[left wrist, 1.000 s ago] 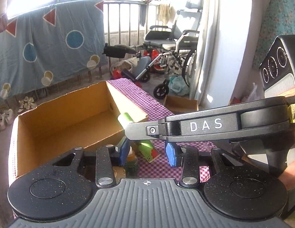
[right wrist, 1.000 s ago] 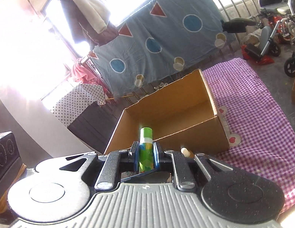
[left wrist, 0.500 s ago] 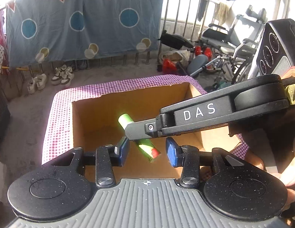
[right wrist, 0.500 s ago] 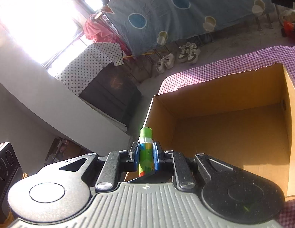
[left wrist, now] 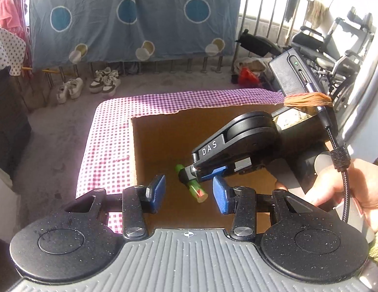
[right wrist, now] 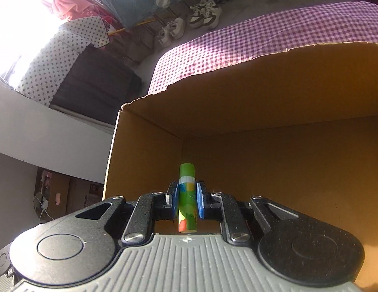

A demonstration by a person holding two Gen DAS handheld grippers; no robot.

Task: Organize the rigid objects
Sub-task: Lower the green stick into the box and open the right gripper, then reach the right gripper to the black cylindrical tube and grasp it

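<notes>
My right gripper (right wrist: 186,200) is shut on a green glue stick (right wrist: 187,199) and holds it inside an open cardboard box (right wrist: 274,112), near its left inner corner. In the left wrist view the right gripper (left wrist: 192,174) reaches into the box (left wrist: 164,141) from the right, with the glue stick (left wrist: 195,187) in its tips. My left gripper (left wrist: 188,194) is open and empty, hovering above the box's near side, just over the glue stick.
The box sits on a purple checked cloth (left wrist: 103,150) over a table. Past the table's far edge are shoes (left wrist: 91,86) on the floor, a railing with a blue sheet (left wrist: 130,17), and wheelchairs (left wrist: 335,48) at the right.
Both grippers have moved forward and tilted down over the box. The right gripper has carried the glue stick from outside the box down into its inside.
</notes>
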